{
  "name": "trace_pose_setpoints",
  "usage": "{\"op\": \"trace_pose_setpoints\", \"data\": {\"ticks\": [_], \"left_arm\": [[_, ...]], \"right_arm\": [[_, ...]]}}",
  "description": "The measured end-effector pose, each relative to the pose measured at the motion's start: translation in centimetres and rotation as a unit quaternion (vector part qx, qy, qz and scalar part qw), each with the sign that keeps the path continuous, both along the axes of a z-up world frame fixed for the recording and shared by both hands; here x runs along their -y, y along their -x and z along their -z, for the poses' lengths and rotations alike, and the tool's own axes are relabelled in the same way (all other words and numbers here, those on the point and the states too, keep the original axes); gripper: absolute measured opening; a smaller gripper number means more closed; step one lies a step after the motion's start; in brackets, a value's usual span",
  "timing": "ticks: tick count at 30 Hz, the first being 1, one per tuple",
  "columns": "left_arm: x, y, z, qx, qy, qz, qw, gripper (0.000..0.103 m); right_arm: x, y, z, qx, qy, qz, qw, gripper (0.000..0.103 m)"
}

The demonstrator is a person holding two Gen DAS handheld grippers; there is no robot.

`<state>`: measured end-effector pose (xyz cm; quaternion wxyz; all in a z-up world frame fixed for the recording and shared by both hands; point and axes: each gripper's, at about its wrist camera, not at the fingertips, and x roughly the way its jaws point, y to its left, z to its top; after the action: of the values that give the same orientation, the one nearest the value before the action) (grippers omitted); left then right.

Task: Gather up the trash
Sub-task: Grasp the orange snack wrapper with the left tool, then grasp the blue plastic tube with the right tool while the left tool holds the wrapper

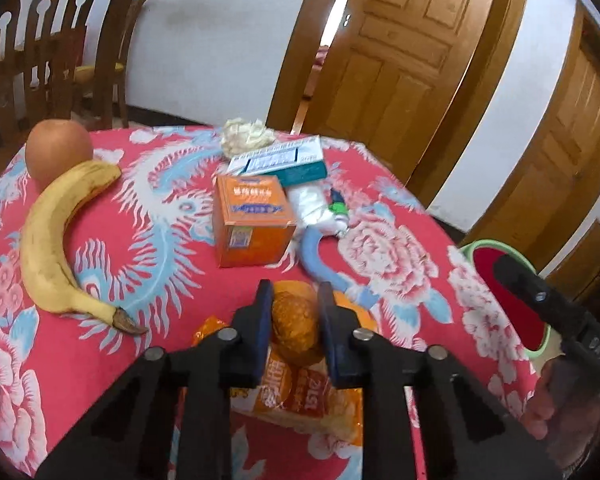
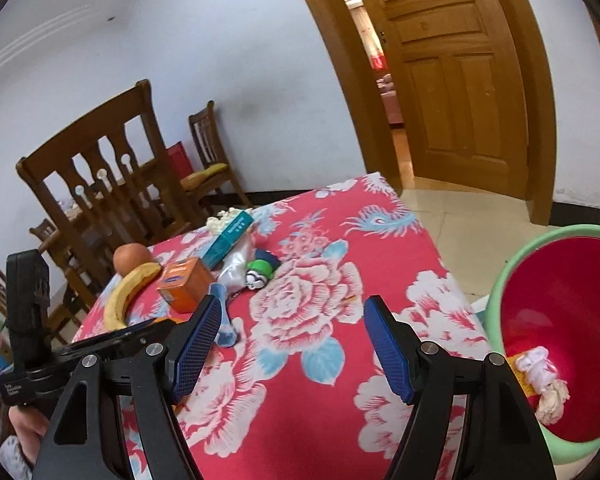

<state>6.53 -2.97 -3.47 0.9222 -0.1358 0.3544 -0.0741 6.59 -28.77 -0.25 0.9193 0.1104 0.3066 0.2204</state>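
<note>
My left gripper (image 1: pixel 295 300) is shut on an orange snack wrapper (image 1: pixel 296 328) at the near edge of the table with the red flowered cloth (image 1: pixel 160 280). An orange box (image 1: pixel 252 220), a teal and white carton (image 1: pixel 284 160), a crumpled white tissue (image 1: pixel 246 136) and a clear plastic bag (image 1: pixel 316 208) lie further back. My right gripper (image 2: pixel 294 320) is open and empty above the cloth (image 2: pixel 320 280). A green bin with a red inside (image 2: pixel 560 328) stands at the right and holds white crumpled trash (image 2: pixel 544 380).
A banana (image 1: pixel 48 240) and an orange fruit (image 1: pixel 58 152) lie at the table's left. A blue curved tube (image 1: pixel 320 264) lies near the box. The bin also shows in the left wrist view (image 1: pixel 508 292). Wooden chairs (image 2: pixel 100 184) stand behind the table, wooden doors (image 2: pixel 456 80) beyond.
</note>
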Motion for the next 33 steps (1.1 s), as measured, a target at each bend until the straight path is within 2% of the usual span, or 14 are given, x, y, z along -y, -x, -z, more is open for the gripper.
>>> {"op": "trace_pose_setpoints", "data": {"ticks": [6, 10, 14, 16, 18, 19, 21, 23, 24, 27, 29, 33], "left_arm": [[-0.9, 0.8, -0.6, 0.021, 0.029, -0.008, 0.9993, 0.019], [-2.2, 1.5, -1.0, 0.058, 0.053, -0.021, 0.9967, 0.019], [-2.9, 1.6, -1.0, 0.073, 0.093, -0.004, 0.993, 0.018], [-2.7, 1.3, -0.9, 0.069, 0.094, 0.002, 0.9932, 0.019], [-2.8, 1.2, -0.9, 0.068, 0.096, 0.0, 0.993, 0.018], [-2.9, 1.3, -1.0, 0.072, 0.096, -0.002, 0.9928, 0.018], [-2.9, 1.2, -1.2, 0.075, 0.088, -0.006, 0.9933, 0.018], [-2.9, 0.9, -1.6, 0.082, 0.088, -0.006, 0.9928, 0.018], [-2.8, 0.9, -1.7, 0.081, 0.085, -0.007, 0.993, 0.018], [-3.1, 0.8, -1.7, 0.08, 0.099, -0.004, 0.9919, 0.019], [-3.3, 1.1, -1.5, 0.074, 0.093, -0.01, 0.9929, 0.019], [-3.9, 1.3, -1.2, 0.064, 0.104, -0.016, 0.9924, 0.019]], "right_arm": [[-0.2, -0.4, 0.2, -0.011, -0.003, -0.006, 1.0, 0.075], [-1.5, -0.2, 0.1, -0.011, 0.025, -0.014, 1.0, 0.075], [-4.4, -0.5, 0.6, -0.037, 0.048, -0.032, 0.998, 0.075], [-6.7, -0.9, 0.9, -0.049, 0.075, -0.046, 0.995, 0.075], [-8.9, -1.2, 1.4, -0.07, 0.111, -0.052, 0.99, 0.071], [-9.7, -0.9, 1.6, -0.068, 0.125, -0.062, 0.988, 0.064], [-11.5, -0.3, 1.3, -0.045, 0.158, -0.082, 0.983, 0.062], [-12.3, -0.3, 1.2, -0.041, 0.171, -0.09, 0.98, 0.062], [-12.5, -0.7, 1.1, -0.044, 0.177, -0.075, 0.98, 0.062], [-12.6, -2.1, 1.1, -0.062, 0.17, -0.06, 0.982, 0.062], [-12.7, -2.8, 1.7, -0.081, 0.181, -0.053, 0.979, 0.062], [-13.0, -2.8, 2.0, -0.09, 0.181, -0.065, 0.977, 0.062]]}}
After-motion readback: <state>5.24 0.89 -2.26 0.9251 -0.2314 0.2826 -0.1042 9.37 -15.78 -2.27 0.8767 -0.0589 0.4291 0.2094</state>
